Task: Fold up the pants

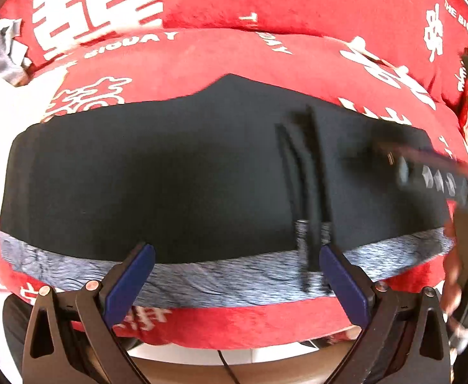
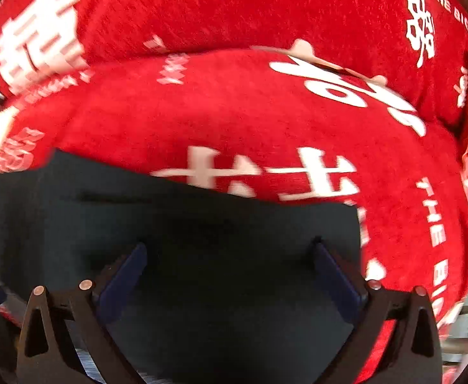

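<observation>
A: Status? Where are the pants (image 1: 176,176)?
B: Flat on the red blanket (image 1: 298,57), grey waistband (image 1: 202,275) nearest the left gripper (image 1: 236,257). Looks partly folded; further folds left.
A: Fingers?
B: Left and right gripper (image 2: 229,254) both wide, holding nothing.

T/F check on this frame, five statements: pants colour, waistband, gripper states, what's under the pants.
1. The pants are black. True.
2. The waistband is red. False: it is heathered grey-blue; the red belongs to the blanket.
3. The left gripper has its fingers spread open over the waistband. True.
4. The right gripper is shut on the pants. False: its fingers stand wide apart above the black fabric and grip nothing.
5. The pants lie on a plain white sheet. False: they lie on a red plush blanket printed with white characters and lettering.
</observation>
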`<state>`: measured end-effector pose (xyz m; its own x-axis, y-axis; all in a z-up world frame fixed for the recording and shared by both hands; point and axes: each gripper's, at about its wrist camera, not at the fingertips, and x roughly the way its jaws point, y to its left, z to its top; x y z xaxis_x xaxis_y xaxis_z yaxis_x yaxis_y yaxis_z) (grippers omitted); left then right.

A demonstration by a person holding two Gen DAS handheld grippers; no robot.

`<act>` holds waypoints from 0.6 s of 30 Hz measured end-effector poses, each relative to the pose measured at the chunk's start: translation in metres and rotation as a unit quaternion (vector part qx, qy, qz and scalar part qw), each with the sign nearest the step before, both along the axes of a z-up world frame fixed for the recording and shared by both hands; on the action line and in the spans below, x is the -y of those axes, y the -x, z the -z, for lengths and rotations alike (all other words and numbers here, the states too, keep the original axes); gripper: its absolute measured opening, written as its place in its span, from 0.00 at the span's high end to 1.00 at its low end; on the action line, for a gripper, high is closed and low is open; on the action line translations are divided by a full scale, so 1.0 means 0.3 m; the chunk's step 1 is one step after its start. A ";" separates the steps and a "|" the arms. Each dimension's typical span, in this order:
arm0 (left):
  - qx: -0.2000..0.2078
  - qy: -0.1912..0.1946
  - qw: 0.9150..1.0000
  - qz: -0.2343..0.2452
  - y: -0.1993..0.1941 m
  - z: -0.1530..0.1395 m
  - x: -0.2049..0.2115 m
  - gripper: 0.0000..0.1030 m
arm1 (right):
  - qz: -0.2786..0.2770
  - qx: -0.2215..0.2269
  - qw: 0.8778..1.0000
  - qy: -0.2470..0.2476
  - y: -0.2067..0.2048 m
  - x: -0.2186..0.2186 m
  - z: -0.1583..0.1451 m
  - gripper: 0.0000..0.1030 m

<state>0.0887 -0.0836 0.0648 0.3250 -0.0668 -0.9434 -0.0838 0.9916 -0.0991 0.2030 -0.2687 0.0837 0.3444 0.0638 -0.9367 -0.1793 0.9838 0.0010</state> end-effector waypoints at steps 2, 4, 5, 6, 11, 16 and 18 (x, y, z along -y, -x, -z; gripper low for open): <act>-0.007 0.004 1.000 -0.006 0.002 0.025 -0.035 0.00 | -0.005 -0.003 1.000 0.019 0.051 -0.031 0.025 0.00; -0.014 0.000 1.000 -0.011 0.000 0.052 -0.053 0.00 | -0.011 0.017 0.999 0.038 0.126 -0.059 0.030 0.00; -0.016 -0.004 1.000 -0.014 0.003 0.067 -0.064 0.00 | -0.011 0.019 0.999 0.037 0.147 -0.062 0.027 0.00; -0.018 -0.005 1.000 -0.016 0.002 0.076 -0.067 0.00 | -0.010 0.018 0.999 0.033 0.171 -0.062 0.024 0.00; -0.013 -0.001 0.999 -0.033 0.022 0.082 -0.131 0.00 | -0.014 0.021 0.999 0.044 0.273 -0.088 0.015 0.00; 0.008 -0.009 0.999 -0.048 0.046 0.050 -0.213 0.00 | -0.015 0.042 0.997 0.057 0.316 -0.127 -0.035 0.00; 0.012 -0.013 0.998 -0.056 0.049 0.050 -0.251 0.00 | -0.019 0.071 0.996 0.041 0.315 -0.153 -0.087 0.00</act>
